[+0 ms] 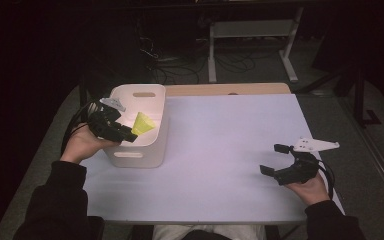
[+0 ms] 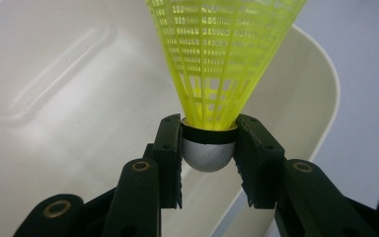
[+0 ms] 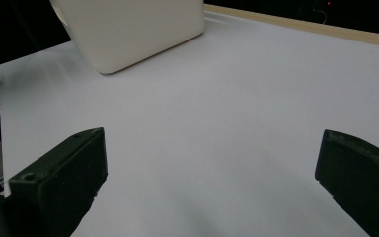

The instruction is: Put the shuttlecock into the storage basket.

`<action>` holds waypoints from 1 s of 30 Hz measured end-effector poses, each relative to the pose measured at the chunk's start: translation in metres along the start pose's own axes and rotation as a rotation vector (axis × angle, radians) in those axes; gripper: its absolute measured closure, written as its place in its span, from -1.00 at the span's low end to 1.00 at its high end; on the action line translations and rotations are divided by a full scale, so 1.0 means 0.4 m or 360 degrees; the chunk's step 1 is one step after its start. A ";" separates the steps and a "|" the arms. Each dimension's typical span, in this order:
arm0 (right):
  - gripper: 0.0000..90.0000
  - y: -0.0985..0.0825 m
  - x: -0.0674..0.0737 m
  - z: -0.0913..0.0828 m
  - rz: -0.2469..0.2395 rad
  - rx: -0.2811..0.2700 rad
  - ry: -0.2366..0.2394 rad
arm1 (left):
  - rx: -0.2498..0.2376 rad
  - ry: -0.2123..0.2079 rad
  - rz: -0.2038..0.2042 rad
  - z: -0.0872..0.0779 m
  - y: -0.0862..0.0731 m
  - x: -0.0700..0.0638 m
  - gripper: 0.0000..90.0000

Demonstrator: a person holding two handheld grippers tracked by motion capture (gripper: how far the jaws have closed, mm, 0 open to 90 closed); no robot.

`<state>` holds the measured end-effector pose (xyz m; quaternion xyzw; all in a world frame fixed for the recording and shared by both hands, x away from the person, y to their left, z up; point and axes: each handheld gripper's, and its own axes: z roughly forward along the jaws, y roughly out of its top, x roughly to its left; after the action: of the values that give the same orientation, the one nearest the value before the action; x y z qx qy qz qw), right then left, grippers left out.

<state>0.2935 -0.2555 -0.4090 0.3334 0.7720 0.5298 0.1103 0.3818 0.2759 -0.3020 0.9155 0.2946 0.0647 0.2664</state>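
Step in hand, by the look of it: lowering the yellow shuttlecock [image 2: 224,59] into the white bin [image 1: 152,107] that stands near the far left corner of the desk [image 1: 230,150].

Left gripper [image 1: 131,134] clamped on the shuttlecock, pads pinching the silver rounded base [image 2: 206,155] just under the black band, skirt flaring away from the jaws. Held above the bin's open top, over its near half, not touching the walls as far as can be told. Right gripper [image 1: 274,159] parked near the right near corner of the desk, jaws wide apart with nothing between them, well apart from the bin.

To do it well:
- Keep the pinch on the hard base; avoid shifting onto the mesh skirt, which would likely crush or spring.
- Bring the load down past the rim [image 2: 321,74] before letting go, toward the middle of the bin rather than beside the wall, so the light skirt cannot catch the edge and tip out.
- Tilt base-down if possible; should then land on the heavy end and settle.
- Open fully and lift straight up, clear of the skirt, so no mesh snags on a pad.
- Leave the right gripper resting; bin looks steady enough without a second hold.
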 end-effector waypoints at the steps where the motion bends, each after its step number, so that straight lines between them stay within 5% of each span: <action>1: -1.00 0.000 0.000 0.000 -0.0001 0.0000 0.0000 | 0.0006 0.0003 -0.0001 0.001 0.000 0.000 0.43; 15: -1.00 0.000 0.000 0.001 -0.0003 0.0006 -0.0009 | -0.0076 -0.0011 -0.0071 -0.017 -0.011 0.013 0.14; 30: -1.00 0.000 0.002 0.000 -0.0003 0.0007 -0.0008 | -0.0280 -0.0025 -0.0114 -0.061 -0.023 0.018 -0.35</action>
<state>0.2930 -0.2549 -0.4090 0.3341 0.7732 0.5273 0.1121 0.3764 0.2972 -0.2861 0.8779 0.3182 0.0738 0.3501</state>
